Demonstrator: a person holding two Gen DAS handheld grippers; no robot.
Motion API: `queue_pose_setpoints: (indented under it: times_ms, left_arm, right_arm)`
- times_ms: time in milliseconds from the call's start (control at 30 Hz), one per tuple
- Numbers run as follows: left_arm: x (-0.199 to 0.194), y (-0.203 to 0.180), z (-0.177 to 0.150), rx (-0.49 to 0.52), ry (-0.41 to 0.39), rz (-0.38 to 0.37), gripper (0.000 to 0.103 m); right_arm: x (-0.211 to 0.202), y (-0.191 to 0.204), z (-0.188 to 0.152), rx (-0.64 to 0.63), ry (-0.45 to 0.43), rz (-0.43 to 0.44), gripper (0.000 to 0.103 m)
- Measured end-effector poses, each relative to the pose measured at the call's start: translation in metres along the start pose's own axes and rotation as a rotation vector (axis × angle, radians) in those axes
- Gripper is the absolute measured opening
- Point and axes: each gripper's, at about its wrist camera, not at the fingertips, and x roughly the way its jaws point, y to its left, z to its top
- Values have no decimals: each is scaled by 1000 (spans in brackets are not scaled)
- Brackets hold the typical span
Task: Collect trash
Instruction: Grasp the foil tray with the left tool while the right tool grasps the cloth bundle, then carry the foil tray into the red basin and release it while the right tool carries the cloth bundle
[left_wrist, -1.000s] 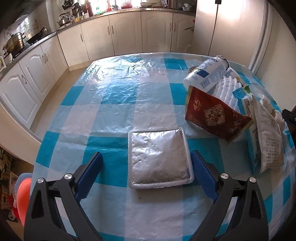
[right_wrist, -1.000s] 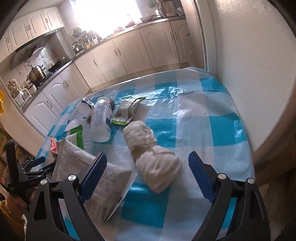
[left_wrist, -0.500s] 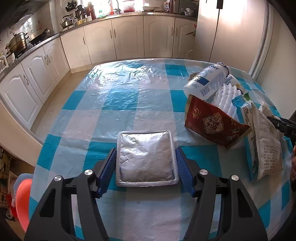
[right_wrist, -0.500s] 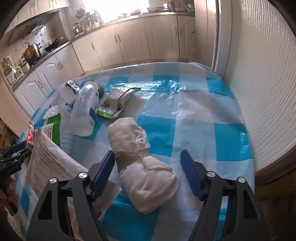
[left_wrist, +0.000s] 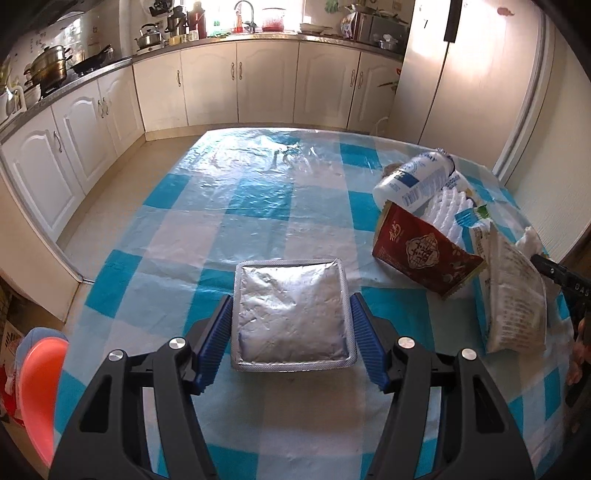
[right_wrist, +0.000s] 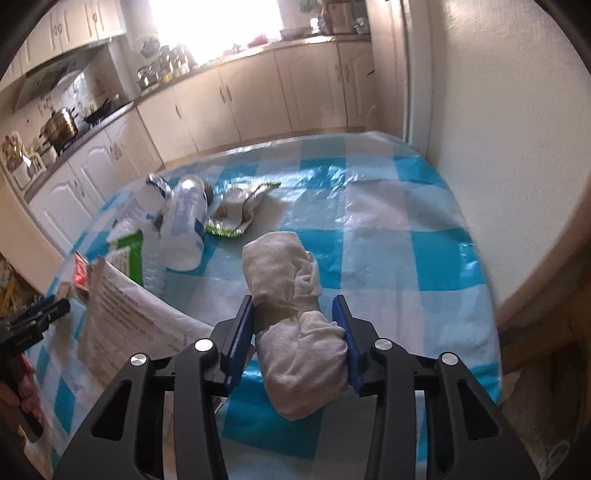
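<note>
A flat silver foil pouch (left_wrist: 291, 288) lies on the blue-checked tablecloth (left_wrist: 258, 203). My left gripper (left_wrist: 291, 314) is shut on it, one blue pad pressed against each side edge. In the right wrist view a rolled white cloth bundle (right_wrist: 280, 266) with a tan band around it lies near the table's right side. My right gripper (right_wrist: 292, 301) straddles the bundle's near half; its jaws are closing and both pads touch its sides. The right gripper's tip (left_wrist: 554, 273) shows at the right edge of the left wrist view.
More trash lies in a pile between the two grippers: a red snack bag (left_wrist: 421, 254), a white plastic bottle (left_wrist: 413, 181), a white printed bag (left_wrist: 517, 295) and a green-edged wrapper (right_wrist: 240, 206). A wall (right_wrist: 498, 147) runs close along the table's right edge. An orange stool (left_wrist: 37, 387) stands below left.
The left jaws came in from wide open onto the foil pouch's sides. The right jaws narrowed from wide open and slid forward until they touched the white bundle.
</note>
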Motion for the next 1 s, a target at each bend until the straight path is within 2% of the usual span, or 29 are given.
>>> queue_pose_setpoints:
  times_ms: [267, 400, 600, 833, 1000]
  left_arm:
    - [-29, 28, -8, -64, -37, -21, 64]
    - [-49, 50, -16, -100, -59, -20, 64]
    - [-80, 98, -32, -167, -84, 27, 64]
    - [-111, 172, -60, -258, -91, 119, 64]
    - [-123, 223, -83, -329, -77, 191, 64]
  right_arm:
    - [-46, 19, 3, 28, -93, 50, 44]
    - [-63, 47, 3, 14, -111, 109, 44]
    - [-64, 123, -8, -69, -67, 258, 44]
    - [-48, 249, -34, -214, 49, 467, 44]
    - [-33, 328, -49, -315, 123, 565, 44]
